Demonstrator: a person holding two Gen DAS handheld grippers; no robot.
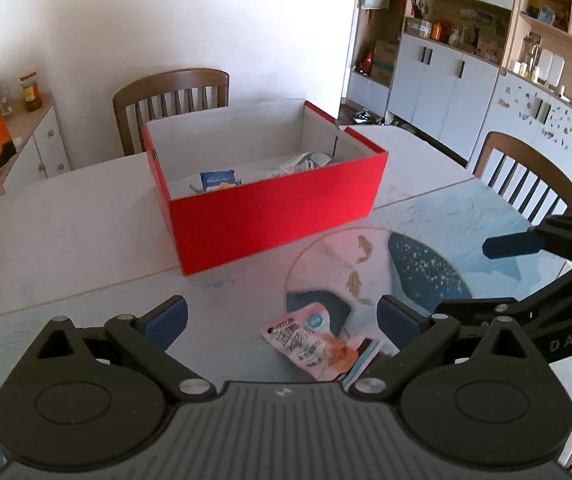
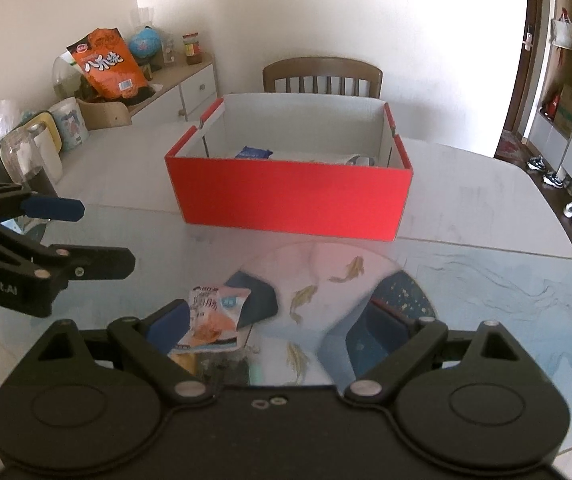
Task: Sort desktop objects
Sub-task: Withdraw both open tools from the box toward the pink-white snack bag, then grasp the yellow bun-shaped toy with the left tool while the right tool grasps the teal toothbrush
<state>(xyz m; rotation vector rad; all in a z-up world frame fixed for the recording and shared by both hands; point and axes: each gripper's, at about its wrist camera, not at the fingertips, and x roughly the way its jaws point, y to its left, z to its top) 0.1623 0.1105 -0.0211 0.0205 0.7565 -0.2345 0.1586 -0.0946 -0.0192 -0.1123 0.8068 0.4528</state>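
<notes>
A red box [image 1: 274,204] [image 2: 289,196] with white inner walls stands mid-table; a blue packet [image 1: 217,180] [image 2: 254,153] and a pale wrapped item [image 1: 301,162] lie inside. A pink snack pouch [image 1: 305,340] [image 2: 218,316] lies on the patterned mat in front of the box. My left gripper [image 1: 282,318] is open just above the pouch, its fingers to either side. My right gripper [image 2: 270,324] is open too, with the pouch by its left fingertip. Each gripper shows in the other's view, the right gripper [image 1: 509,246] at the right edge, the left gripper [image 2: 54,208] at the left edge.
Wooden chairs [image 1: 172,100] [image 1: 525,178] stand behind and right of the table. A side cabinet [image 2: 174,88] carries an orange bag [image 2: 106,64], jars and cups. A dark jar [image 2: 32,164] stands at the table's left edge. Small dark and yellow scraps [image 2: 222,368] lie near the pouch.
</notes>
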